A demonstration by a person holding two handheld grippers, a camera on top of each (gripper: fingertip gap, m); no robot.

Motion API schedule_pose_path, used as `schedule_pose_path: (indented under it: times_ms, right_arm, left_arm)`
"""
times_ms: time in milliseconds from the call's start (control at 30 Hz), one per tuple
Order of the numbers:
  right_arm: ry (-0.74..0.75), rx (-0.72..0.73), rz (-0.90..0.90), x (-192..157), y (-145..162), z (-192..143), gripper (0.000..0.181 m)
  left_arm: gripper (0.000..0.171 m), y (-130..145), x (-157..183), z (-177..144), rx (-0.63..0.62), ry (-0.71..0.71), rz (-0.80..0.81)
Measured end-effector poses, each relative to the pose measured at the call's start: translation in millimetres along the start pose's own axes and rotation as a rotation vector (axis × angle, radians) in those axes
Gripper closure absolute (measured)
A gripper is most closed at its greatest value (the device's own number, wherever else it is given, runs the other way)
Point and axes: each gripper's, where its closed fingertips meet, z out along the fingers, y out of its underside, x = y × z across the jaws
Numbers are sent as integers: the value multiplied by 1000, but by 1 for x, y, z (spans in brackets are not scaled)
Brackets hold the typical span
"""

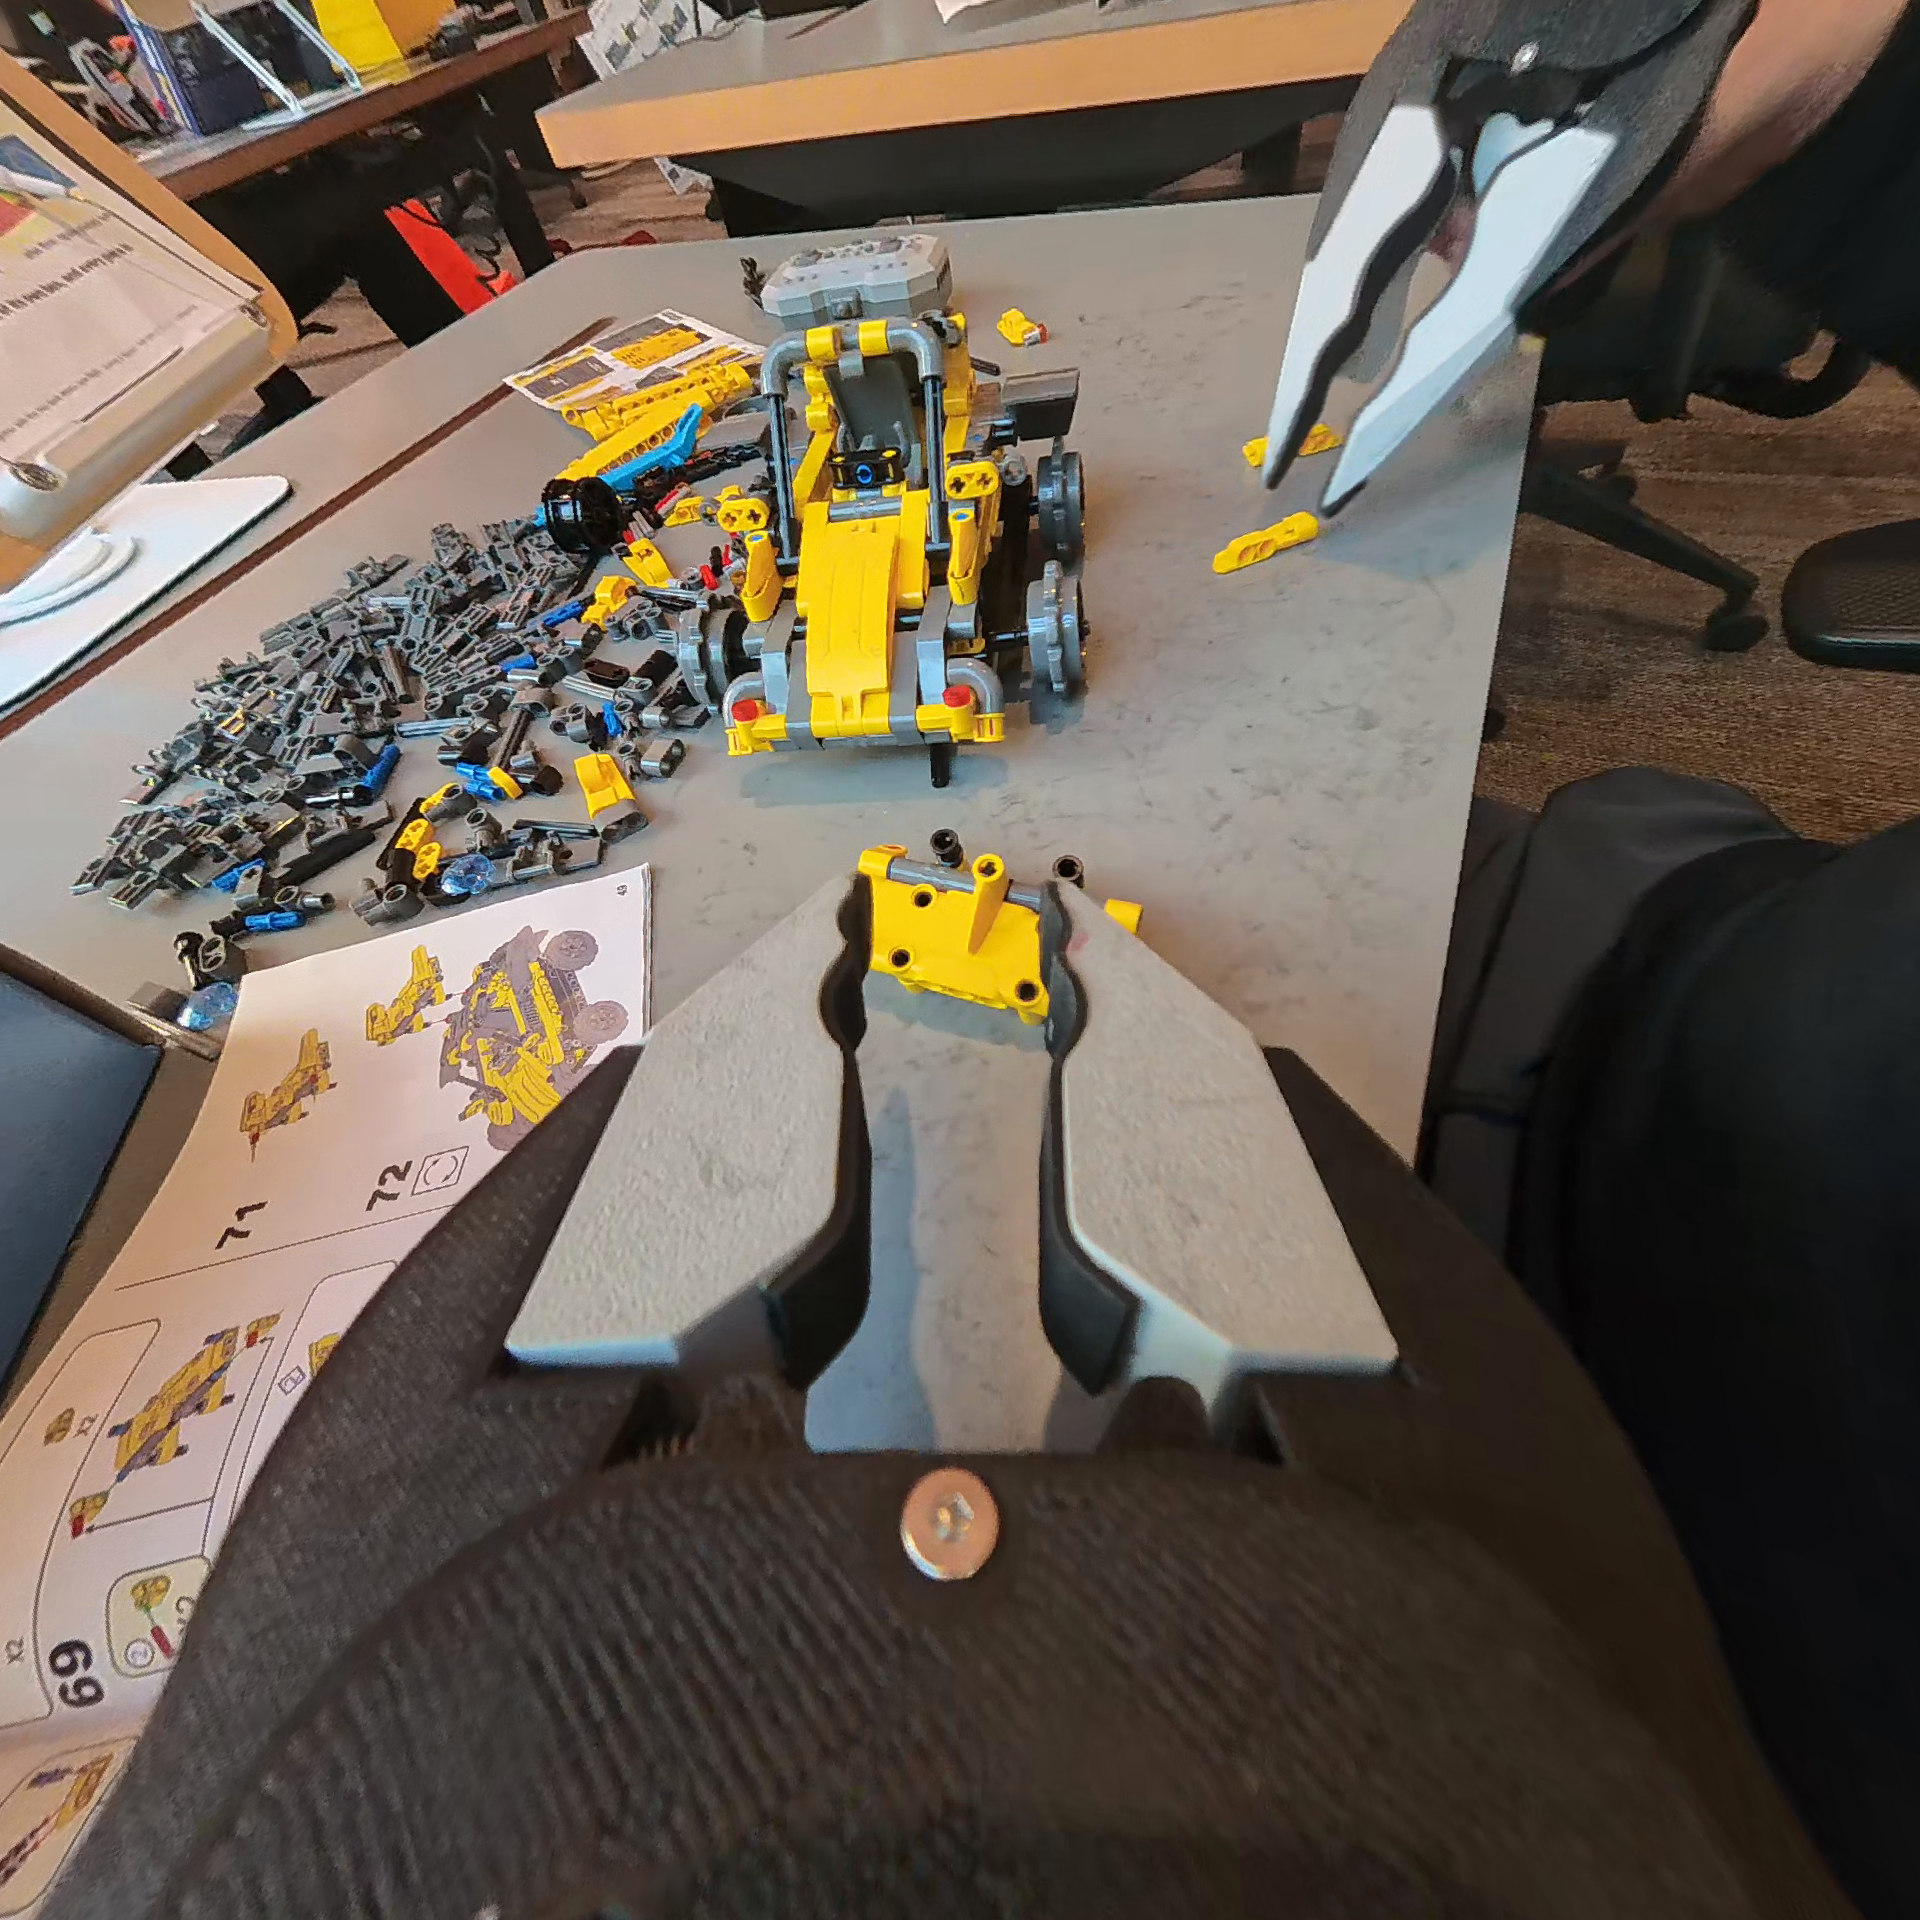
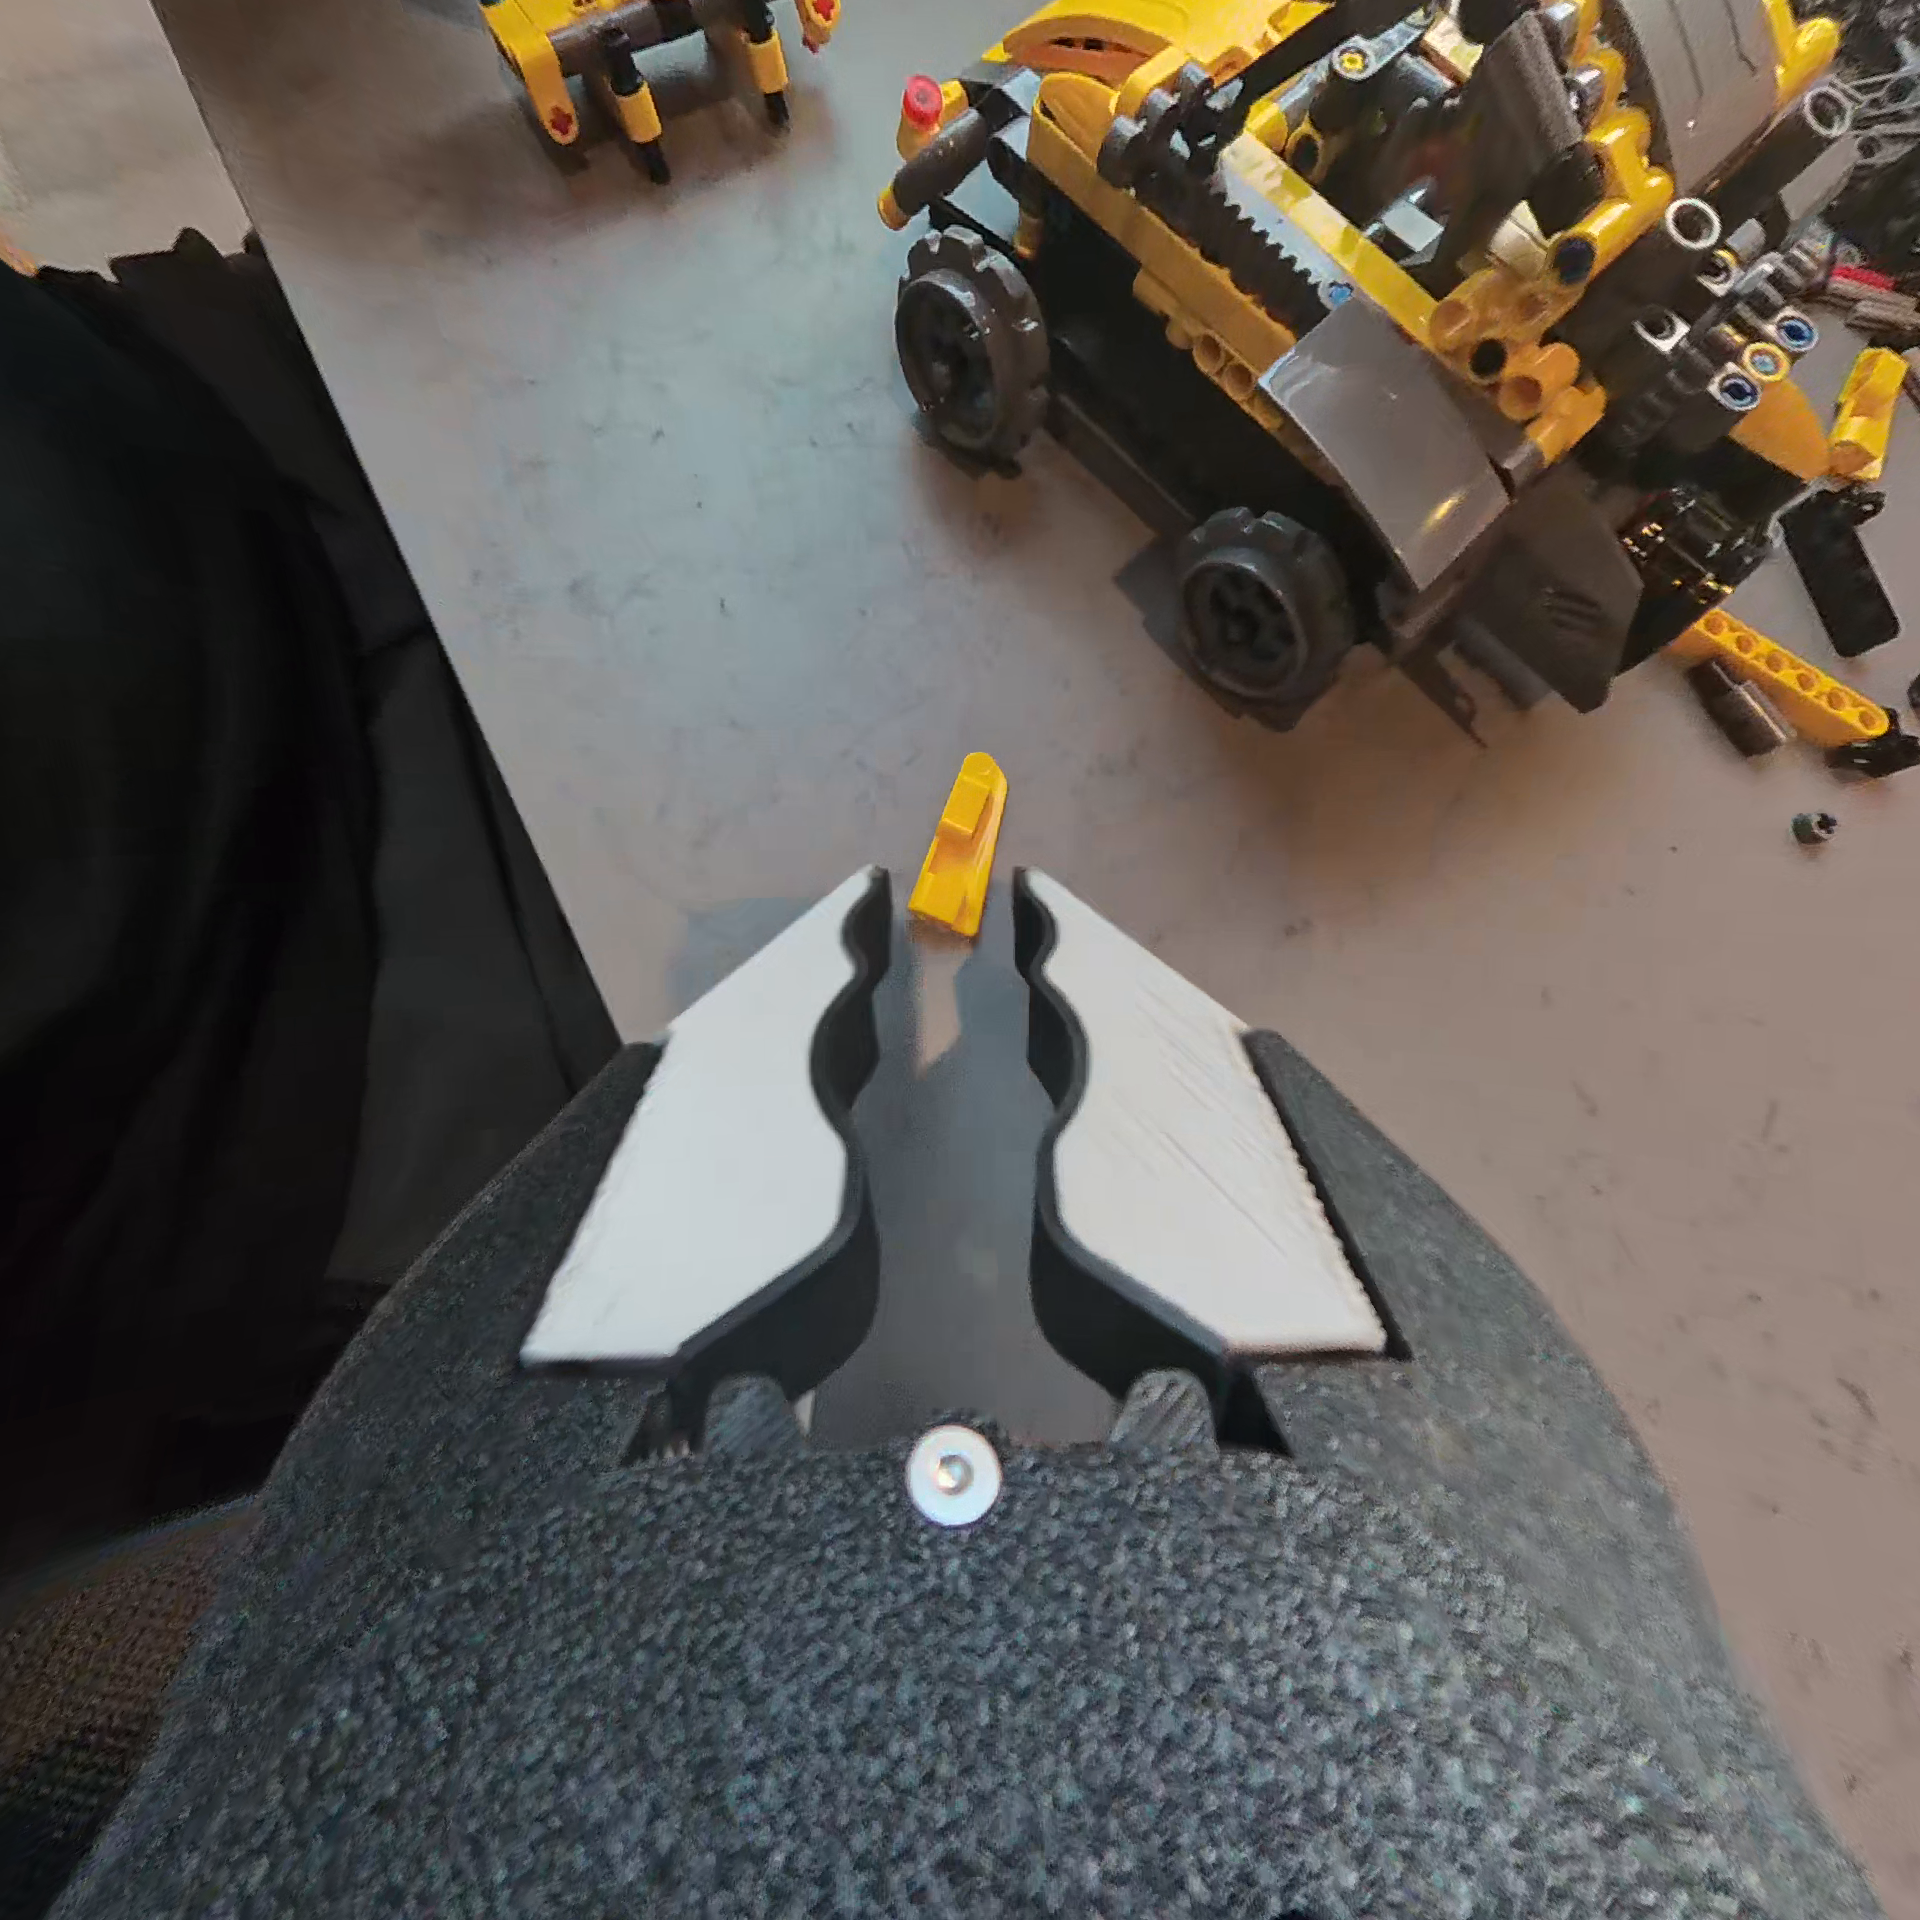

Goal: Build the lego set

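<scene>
My left gripper (image 1: 954, 896) is shut on a small yellow brick sub-assembly (image 1: 951, 951) with a grey axle and black pins, which rests on the grey table (image 1: 1247, 831). My right gripper (image 2: 951, 875) is open and empty, with its tips just above the table (image 2: 623, 520). A small yellow piece (image 2: 961, 847) lies just ahead of the gap between its fingers. In the left wrist view the right gripper (image 1: 1302, 497) hangs at the far right, over that yellow piece (image 1: 1262, 540). A second yellow piece (image 1: 1320, 438) lies behind its tips.
A half-built yellow and grey brick vehicle (image 1: 883, 540) stands mid-table and also shows in the right wrist view (image 2: 1351, 343). A heap of grey, black and blue parts (image 1: 343, 707) lies to its left. An open instruction booklet (image 1: 343, 1143) lies near left. The table edge (image 1: 1455, 935) and office chairs (image 1: 1714, 416) are on the right. Left tips to right tips: about 25 cm.
</scene>
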Motion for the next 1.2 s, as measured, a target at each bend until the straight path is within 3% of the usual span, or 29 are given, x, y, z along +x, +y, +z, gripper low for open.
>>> schedule_pose_path:
  times_ms: [67, 200, 300, 367, 633, 933, 1200]
  right_arm:
    - [-26, 16, 14, -3, -3, 8, 166]
    - [-15, -3, 36, 0, -1, 18, 154]
    - [-19, 7, 40, 0, -2, 19, 171]
    - [-16, 3, 49, 0, -2, 19, 173]
    - [80, 82, 81, 18, -18, -2, 173]
    - [103, 23, 145, 28, -3, 15, 173]
    - [142, 105, 184, 40, -11, -10, 167]
  left_arm:
    - [143, 0, 0, 0, 3, 2, -2]
    - [144, 0, 0, 0, 3, 2, 2]
    - [144, 0, 1, 0, -1, 2, 4]
    - [144, 0, 1, 0, -2, -1, 7]
    - [145, 1, 1, 1, -12, -4, 11]
    - [145, 2, 1, 1, -18, 2, 11]
    - [144, 3, 2, 2, -21, 5, 11]
